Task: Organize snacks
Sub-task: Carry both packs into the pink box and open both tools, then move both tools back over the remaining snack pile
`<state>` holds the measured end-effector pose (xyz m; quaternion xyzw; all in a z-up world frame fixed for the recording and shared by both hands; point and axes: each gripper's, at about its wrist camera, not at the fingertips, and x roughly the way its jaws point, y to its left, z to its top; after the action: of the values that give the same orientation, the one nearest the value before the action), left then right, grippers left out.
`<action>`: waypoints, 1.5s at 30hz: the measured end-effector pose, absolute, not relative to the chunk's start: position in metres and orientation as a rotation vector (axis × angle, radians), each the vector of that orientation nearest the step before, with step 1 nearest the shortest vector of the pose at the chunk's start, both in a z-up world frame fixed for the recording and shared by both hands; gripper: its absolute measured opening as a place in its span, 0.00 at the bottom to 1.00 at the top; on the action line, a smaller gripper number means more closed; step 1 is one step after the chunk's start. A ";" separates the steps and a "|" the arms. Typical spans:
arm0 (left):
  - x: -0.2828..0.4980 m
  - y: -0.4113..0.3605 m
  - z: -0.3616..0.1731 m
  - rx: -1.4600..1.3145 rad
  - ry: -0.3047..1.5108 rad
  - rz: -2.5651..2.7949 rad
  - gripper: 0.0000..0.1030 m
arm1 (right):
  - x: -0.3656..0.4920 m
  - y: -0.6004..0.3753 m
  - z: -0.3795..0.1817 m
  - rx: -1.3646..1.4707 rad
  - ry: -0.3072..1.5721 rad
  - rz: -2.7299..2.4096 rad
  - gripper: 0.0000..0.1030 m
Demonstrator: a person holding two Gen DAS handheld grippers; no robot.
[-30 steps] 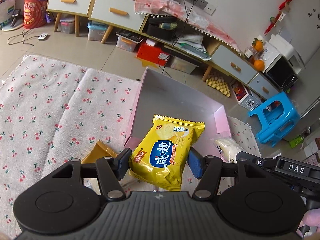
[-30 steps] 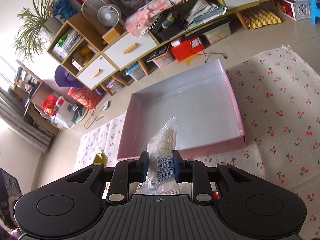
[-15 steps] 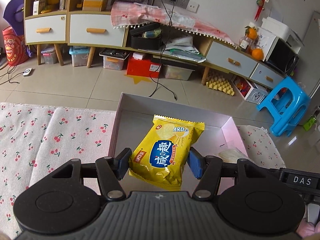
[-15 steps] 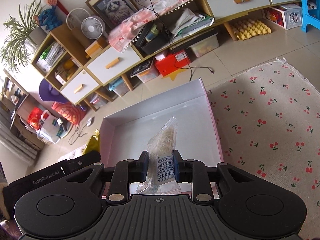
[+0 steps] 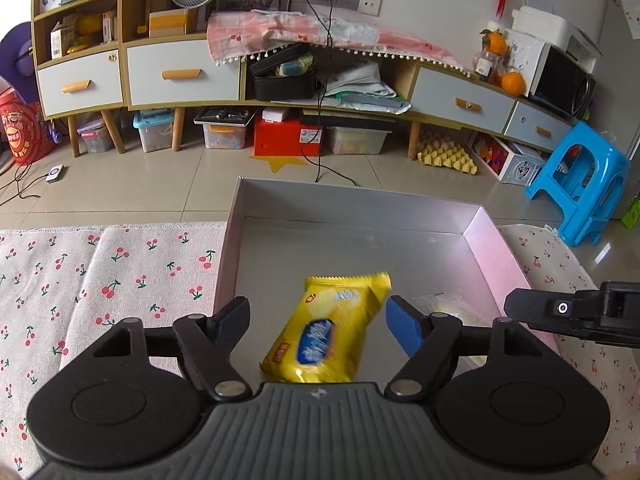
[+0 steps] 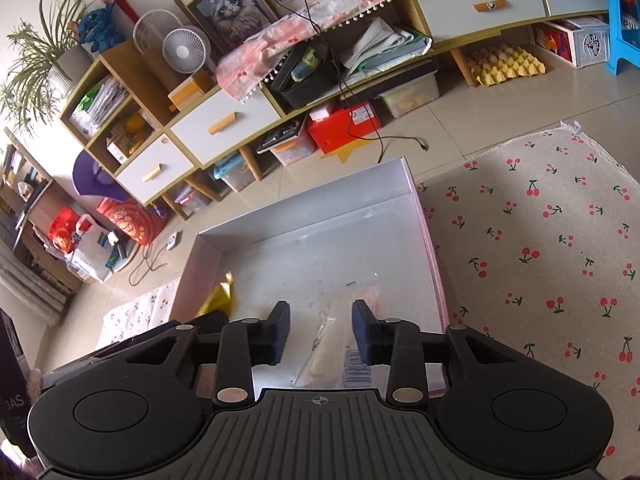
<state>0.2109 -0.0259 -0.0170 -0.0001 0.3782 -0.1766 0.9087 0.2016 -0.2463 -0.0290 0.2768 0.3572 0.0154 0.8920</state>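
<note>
From the left wrist view, the left gripper is hanging over the near part of the pink box, and its fingers are now standing wide apart. Half a second ago they were clamped on the yellow chip bag; now the bag is sitting free between them, touching neither, blurred and tilted — it looks to be dropping onto the box's silver floor near the near-left corner. Whether it is already resting there cannot be told. To its right, a clear snack packet is showing low in the box by the right wall, and the other tool's black body is reaching in from the right edge.

From the right wrist view, the right gripper is also opening over the box. Its fingers, pinched on the clear snack packet a moment ago, are now apart with gaps on both sides of the wrapper, which is slumping between them towards the near-right corner of the box. A sliver of the yellow bag is peeking past the left tool by the left wall.

Both releases are happening together — so two snacks are going into the box, and both hands are coming free to fetch more from the cherry-print cloth.
</note>
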 end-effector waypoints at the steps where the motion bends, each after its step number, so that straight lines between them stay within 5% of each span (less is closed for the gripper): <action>1: 0.210 -0.025 -0.017 0.000 0.782 -0.366 0.74 | 0.200 -0.248 -0.027 0.580 0.734 0.029 0.51; 21: 0.171 -0.008 0.009 -0.026 0.801 -0.356 0.99 | 0.160 -0.241 0.002 0.528 0.757 -0.031 0.77; 45: 0.117 0.046 0.007 -0.116 0.891 -0.270 0.99 | 0.105 -0.190 0.003 0.356 0.821 0.029 0.82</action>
<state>0.1171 0.0461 0.0072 -0.0559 0.4294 -0.1301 0.8919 0.1046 -0.1904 0.0030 0.1723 0.3971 0.0141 0.9014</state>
